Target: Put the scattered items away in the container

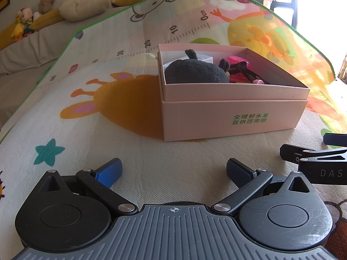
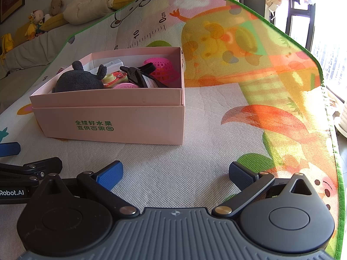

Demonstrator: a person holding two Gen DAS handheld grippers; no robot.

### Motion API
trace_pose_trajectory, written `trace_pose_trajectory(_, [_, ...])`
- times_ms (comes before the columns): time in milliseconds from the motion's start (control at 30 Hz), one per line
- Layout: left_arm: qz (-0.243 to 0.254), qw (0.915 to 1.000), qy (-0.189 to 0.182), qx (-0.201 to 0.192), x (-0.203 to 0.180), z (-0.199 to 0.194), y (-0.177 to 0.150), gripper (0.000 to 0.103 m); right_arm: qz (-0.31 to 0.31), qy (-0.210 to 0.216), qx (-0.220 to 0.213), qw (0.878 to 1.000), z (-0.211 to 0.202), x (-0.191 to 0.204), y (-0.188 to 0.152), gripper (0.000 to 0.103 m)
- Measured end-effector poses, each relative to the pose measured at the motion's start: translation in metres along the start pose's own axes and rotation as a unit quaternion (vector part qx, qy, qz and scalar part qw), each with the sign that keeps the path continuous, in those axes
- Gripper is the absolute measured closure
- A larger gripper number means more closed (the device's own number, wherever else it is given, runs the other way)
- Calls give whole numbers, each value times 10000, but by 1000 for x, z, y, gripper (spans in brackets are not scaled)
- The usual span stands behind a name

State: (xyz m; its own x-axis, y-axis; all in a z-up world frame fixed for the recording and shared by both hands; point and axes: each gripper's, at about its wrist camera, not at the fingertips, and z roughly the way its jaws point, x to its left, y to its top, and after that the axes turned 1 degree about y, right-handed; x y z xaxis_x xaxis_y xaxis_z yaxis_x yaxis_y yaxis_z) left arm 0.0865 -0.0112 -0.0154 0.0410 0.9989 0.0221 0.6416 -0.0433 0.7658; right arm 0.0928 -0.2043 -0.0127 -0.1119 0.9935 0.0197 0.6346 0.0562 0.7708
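A pink cardboard box point(image 1: 234, 119) with green print stands on the play mat; it also shows in the right wrist view point(image 2: 112, 123). Inside lie a dark grey plush toy point(image 1: 195, 71) point(image 2: 80, 80), a pink plastic basket point(image 1: 237, 61) point(image 2: 161, 69), a black clip point(image 2: 138, 77), a small toy camera point(image 2: 113, 79) and a white card box point(image 2: 108, 62). My left gripper point(image 1: 173, 171) is open and empty, low over the mat in front of the box. My right gripper point(image 2: 175, 173) is open and empty, to the box's right front. Each gripper's side shows in the other's view.
The colourful play mat point(image 2: 249, 86) with a ruler print covers the surface. Behind it are a grey sofa point(image 1: 26, 49), plush toys point(image 1: 21, 22) and cushions point(image 2: 86, 9). A bright window point(image 2: 325, 32) is at the right; the mat's green edge runs near it.
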Motion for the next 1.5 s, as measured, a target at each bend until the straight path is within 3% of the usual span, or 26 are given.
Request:
trace_pose_trajectory(767, [-7, 10000, 1, 20, 1, 0, 2, 0, 45, 57, -1, 10000, -1, -1, -1, 0])
trace_pose_trajectory(933, [-64, 9997, -118, 210, 5, -5, 1, 0, 16, 74, 2, 10000, -1, 2, -1, 0])
trace_pose_trajectory(1100, [-224, 9984, 201, 477, -3, -11, 1, 0, -20, 40, 7, 10000, 1, 3, -1, 0])
trace_pose_trajectory(1500, [-437, 9969, 550, 346, 0, -16, -5, 0, 21, 51, -1, 10000, -1, 3, -2, 0])
